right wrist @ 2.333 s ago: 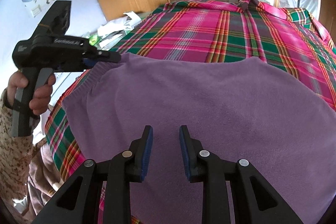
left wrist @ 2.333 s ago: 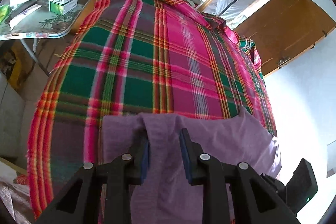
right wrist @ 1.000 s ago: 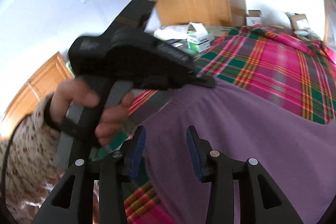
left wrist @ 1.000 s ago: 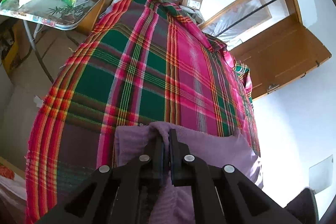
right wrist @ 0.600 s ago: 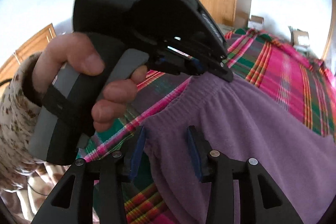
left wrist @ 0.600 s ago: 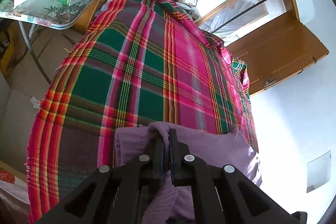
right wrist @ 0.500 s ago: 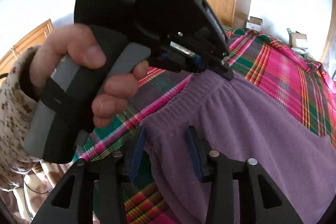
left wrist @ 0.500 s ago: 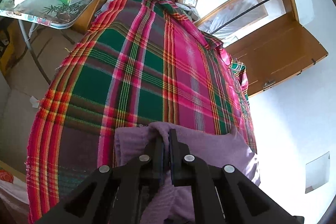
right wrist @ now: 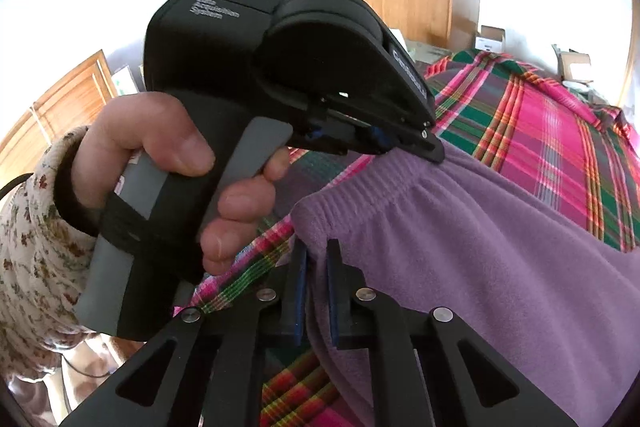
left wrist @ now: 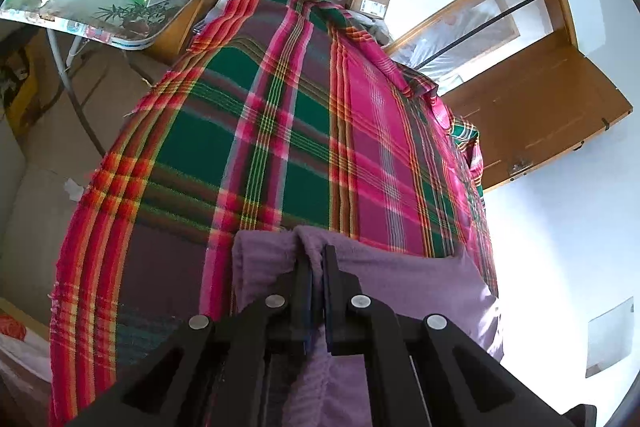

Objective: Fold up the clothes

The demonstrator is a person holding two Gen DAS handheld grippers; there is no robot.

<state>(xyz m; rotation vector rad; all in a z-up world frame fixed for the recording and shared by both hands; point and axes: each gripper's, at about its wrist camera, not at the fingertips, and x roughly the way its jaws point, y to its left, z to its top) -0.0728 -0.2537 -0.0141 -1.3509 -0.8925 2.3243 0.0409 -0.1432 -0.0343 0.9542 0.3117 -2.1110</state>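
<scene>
Left wrist view: left gripper (left wrist: 316, 259) is clenched on a raised pinch of the purple sweater (left wrist: 420, 279), fingers pressed together with fabric between them. Right wrist view: right gripper (right wrist: 316, 259) is closed on the sweater's ribbed hem corner, cloth filling the narrow gap. The person's left hand (right wrist: 168, 163), in a floral sleeve (right wrist: 32, 259), squeezes the other gripper's handle just beside. The sweater lies on a plaid bedspread (left wrist: 280, 115). A cluttered side table (left wrist: 132, 27) stands beside the bed.
</scene>
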